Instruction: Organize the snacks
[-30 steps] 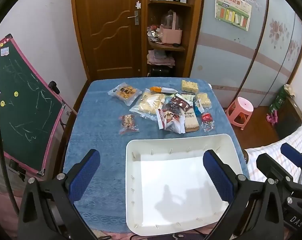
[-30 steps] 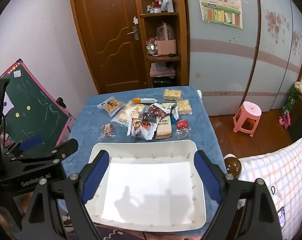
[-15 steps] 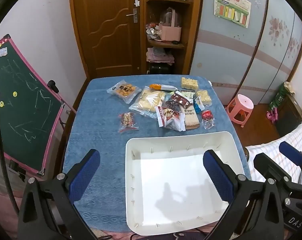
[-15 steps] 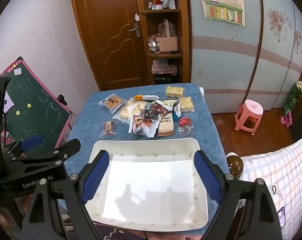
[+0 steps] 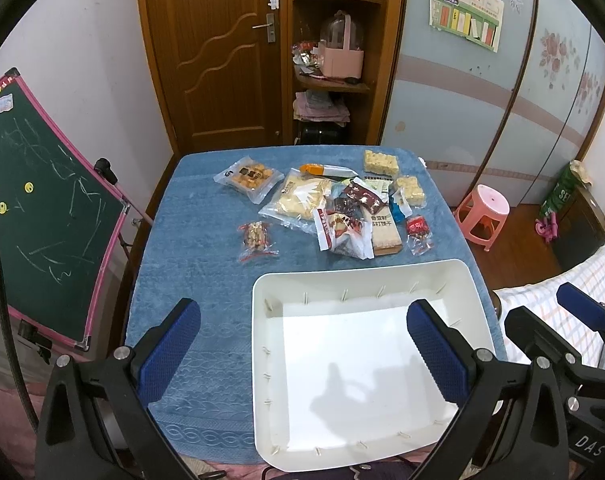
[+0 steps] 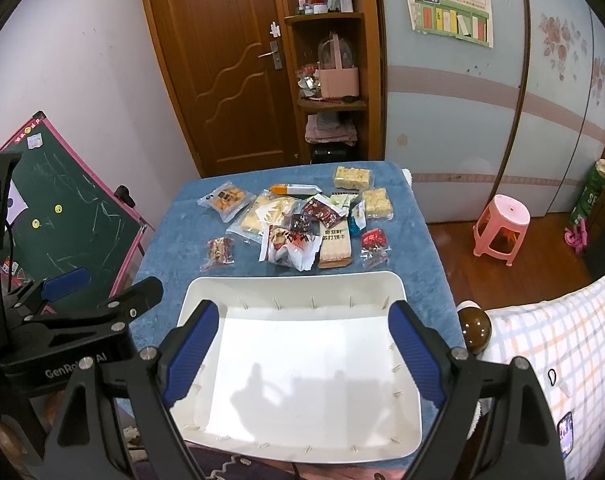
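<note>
Both hand-held grippers hang above the near edge of the tabletop (image 5: 190, 248), which is covered in a blue towel. The left hand-held gripper (image 5: 302, 344) has its blue pads spread wide and holds nothing; the right hand-held gripper (image 6: 302, 344) is likewise spread wide and empty. Below them sits a white tray (image 6: 294, 280) with nothing in it. The snack packets (image 5: 342, 216) lie in a loose heap at twelve o'clock from the tray, toward the far side of the tabletop. A small packet of nuts (image 5: 256, 238) lies apart at about ten o'clock from the tray, and a red-wrapped candy packet (image 5: 418, 230) sits at one o'clock, near the tray's far rim. A pink stool (image 6: 502, 224) stands on the floor at three o'clock from the heap.
</note>
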Demonstrator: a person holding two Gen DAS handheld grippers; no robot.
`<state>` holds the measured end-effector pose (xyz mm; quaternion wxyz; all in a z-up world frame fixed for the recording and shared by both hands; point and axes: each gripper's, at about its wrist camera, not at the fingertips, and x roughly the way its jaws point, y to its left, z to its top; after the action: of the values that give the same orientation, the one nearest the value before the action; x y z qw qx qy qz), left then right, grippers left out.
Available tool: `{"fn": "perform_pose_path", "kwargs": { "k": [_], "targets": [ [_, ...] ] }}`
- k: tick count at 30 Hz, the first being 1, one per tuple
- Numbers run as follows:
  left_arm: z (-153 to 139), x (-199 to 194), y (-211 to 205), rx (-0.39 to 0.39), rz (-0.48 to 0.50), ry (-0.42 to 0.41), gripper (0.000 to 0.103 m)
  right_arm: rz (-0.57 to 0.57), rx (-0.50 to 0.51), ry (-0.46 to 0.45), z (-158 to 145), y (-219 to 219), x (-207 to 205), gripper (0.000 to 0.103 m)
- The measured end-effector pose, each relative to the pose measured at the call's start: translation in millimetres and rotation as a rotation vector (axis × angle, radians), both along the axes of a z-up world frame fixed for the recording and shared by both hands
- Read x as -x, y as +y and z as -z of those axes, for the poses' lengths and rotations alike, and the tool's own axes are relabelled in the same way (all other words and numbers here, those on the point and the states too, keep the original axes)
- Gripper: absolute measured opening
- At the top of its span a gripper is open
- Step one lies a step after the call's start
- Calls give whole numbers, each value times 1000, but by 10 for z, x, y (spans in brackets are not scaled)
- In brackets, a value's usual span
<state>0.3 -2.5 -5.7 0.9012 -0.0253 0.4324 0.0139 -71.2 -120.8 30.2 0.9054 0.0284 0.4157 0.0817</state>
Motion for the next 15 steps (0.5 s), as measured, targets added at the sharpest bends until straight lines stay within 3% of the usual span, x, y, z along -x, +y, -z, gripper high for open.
{"fn": "perform_pose_path", "kwargs": {
  "k": [15],
  "targets": [
    [4, -5, -5, -2, 5, 6, 103, -4, 1, 22, 32, 26, -53, 88]
  ]
}}
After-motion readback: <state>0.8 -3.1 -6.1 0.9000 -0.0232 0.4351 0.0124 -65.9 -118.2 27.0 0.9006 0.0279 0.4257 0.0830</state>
